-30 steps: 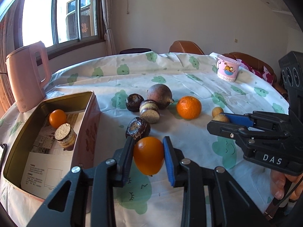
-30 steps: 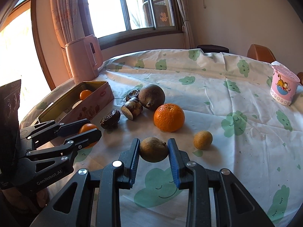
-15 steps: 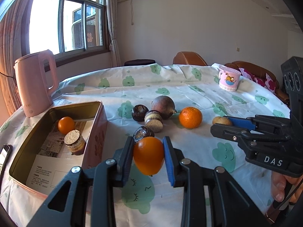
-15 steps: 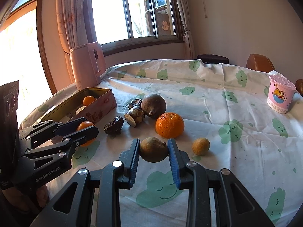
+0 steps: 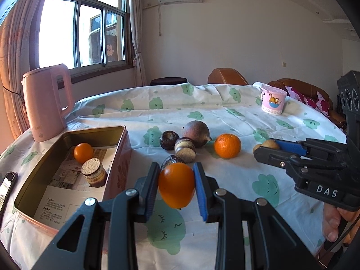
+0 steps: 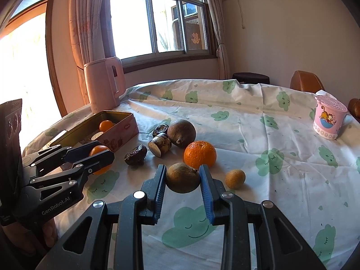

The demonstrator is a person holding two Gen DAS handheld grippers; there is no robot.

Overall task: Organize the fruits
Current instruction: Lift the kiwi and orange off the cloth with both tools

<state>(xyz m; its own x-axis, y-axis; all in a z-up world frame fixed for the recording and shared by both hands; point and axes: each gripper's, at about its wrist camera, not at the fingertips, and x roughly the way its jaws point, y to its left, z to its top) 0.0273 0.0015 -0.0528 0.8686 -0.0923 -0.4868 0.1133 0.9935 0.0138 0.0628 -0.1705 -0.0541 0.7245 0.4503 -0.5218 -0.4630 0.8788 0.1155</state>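
My left gripper is shut on a smooth orange fruit, held above the tablecloth just right of the open tin box. The box holds a small orange and a brown cut fruit. My right gripper is shut on a brown-green fruit, lifted off the cloth. On the table lie a large orange, a big brown round fruit, several dark fruits and a small tan fruit.
A pink kettle stands behind the box at the table's left edge. A pink cartoon cup stands at the far right. A phone lies left of the box. Chairs and a sofa stand beyond the table.
Both grippers have risen with their fruits, so the table fruits sit lower in view. Both grips are unchanged.
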